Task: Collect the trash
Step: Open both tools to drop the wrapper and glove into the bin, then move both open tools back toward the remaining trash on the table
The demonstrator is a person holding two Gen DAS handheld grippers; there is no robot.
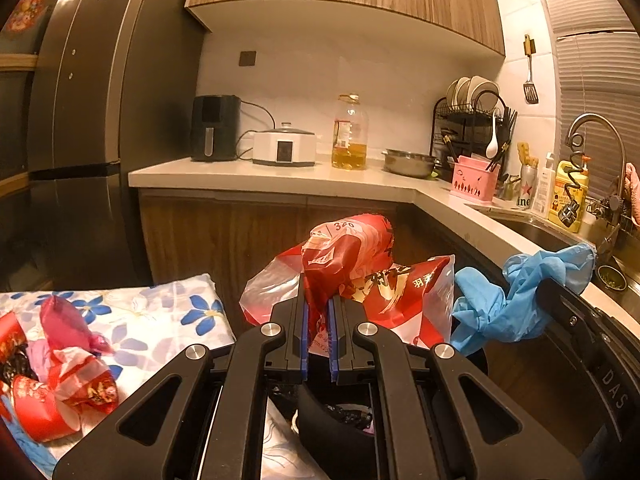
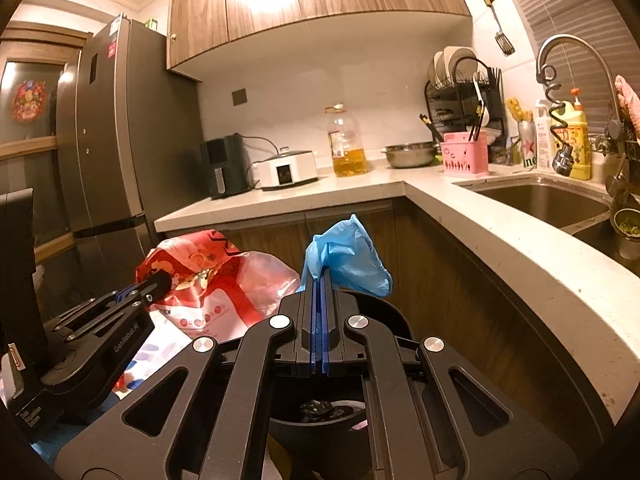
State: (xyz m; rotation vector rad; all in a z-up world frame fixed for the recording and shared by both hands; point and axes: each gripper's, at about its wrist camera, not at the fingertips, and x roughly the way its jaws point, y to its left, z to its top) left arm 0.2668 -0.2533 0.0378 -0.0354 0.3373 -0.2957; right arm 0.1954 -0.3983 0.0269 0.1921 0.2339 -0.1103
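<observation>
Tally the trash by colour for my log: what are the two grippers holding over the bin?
Red and clear plastic bag, pinched in the left gripper: 1
Blue glove, pinched in the right gripper: 1
Total held: 2

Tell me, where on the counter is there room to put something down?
Bare counter lies in front of the cooker and oil bottle, and along the front edge beside the sink. Crowded: the back corner, with bowl, pink caddy and dish rack.
</observation>
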